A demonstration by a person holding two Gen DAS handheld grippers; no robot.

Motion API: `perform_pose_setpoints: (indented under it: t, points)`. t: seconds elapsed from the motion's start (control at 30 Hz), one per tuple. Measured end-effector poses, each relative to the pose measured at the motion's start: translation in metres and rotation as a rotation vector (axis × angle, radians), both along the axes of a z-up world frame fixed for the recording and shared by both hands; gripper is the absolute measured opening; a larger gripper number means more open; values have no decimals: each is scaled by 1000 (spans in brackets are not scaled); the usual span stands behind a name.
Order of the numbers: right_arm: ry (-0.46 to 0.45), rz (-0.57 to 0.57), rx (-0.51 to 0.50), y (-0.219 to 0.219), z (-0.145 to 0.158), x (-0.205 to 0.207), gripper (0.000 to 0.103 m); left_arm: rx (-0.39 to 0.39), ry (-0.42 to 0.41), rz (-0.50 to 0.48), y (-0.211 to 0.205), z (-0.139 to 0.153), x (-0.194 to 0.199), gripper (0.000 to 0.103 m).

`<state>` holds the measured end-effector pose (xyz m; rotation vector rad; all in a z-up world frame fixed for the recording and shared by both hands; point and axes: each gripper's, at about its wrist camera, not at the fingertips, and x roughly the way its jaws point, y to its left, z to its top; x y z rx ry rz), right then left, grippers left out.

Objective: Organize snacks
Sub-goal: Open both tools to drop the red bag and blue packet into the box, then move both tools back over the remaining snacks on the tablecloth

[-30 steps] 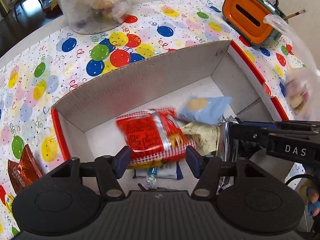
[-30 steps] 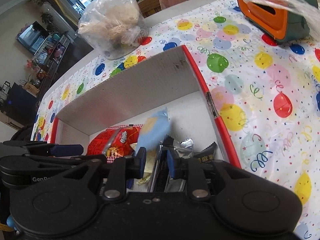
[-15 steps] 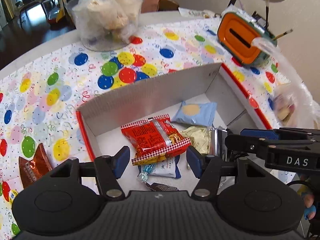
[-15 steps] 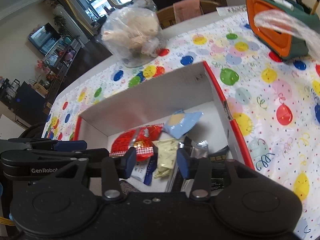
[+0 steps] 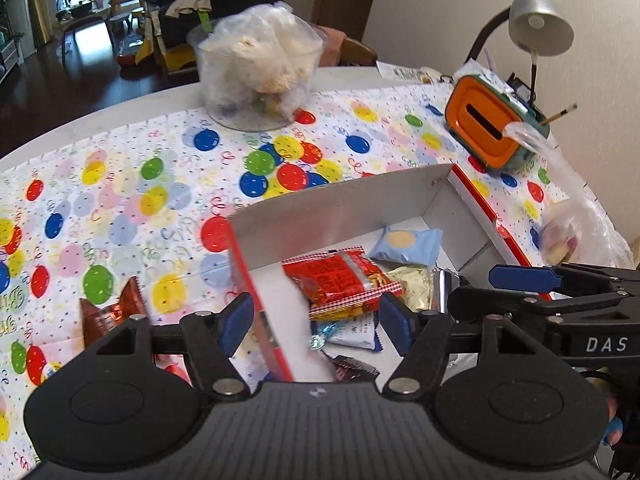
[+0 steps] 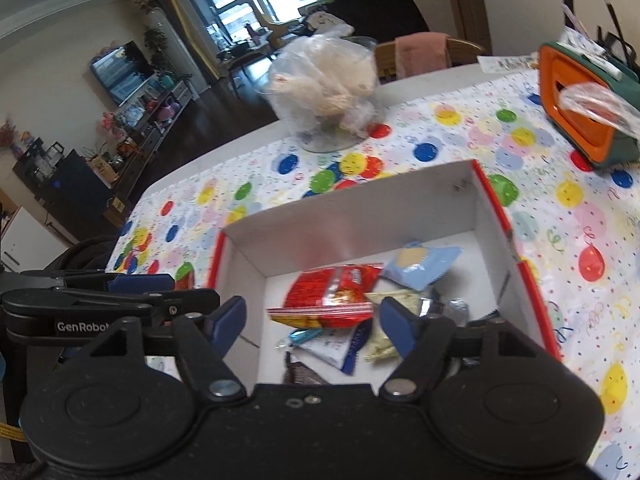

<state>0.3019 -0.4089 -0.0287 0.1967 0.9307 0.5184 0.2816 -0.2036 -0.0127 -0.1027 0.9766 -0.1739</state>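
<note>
Since neither tool grips anything, both read as between picks: the left claw (image 5: 316, 322) stands wide, its blue-padded fingers straddling the near-left wall of the red-edged white cardboard box (image 5: 344, 200), and the right claw (image 6: 312, 320) stands equally wide just above the box's near end. I judge that each hangs above the box because a packet has just been dropped there or the next one is being chosen.

Inside the box, the snacks lie in a loose heap toward the near side. A red crinkly packet with a checkered hem (image 5: 342, 282) sits on top, tilted over a white-and-blue wrapper (image 5: 356, 332). Just beyond it, toward the box's far right corner, lies a pale blue pouch with a yellow disc (image 5: 406, 244), and a cream packet (image 5: 414, 284) and a silver foil one (image 5: 442, 288) sit beside the red one. The far half of the box floor is bare, so there is room to spread them.

Left of the box, out on the balloon-print cloth covering the desk (image 5: 120, 200), a brown foil packet (image 5: 108, 316) lies alone; it seems the likely next item, which may explain why the left claw sits over that wall.

Beyond the box stand a clear bag of pale puffed snacks (image 5: 260, 68) and, to the right, an orange-and-green slotted case (image 5: 486, 128).
</note>
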Motion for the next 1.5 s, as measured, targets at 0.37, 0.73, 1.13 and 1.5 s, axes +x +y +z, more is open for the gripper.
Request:
perform_pose_setpoints:
  t: [0.37,0.73,1.13,1.5]
  points:
    - [-71,67,-29,56,15,-28,95,-36,-42,63,58,9,-33,74]
    - [-115,118,-56,120,18,-61,101,-72,-74,124,127,13,-73,81]
    - [-138,155,-113,184,10,-98,103,-72,-79,224,217,3,-118,82]
    - [-232,155,-221,233,-4,-122,103,-3,-35,195,258,-23,-148,82]
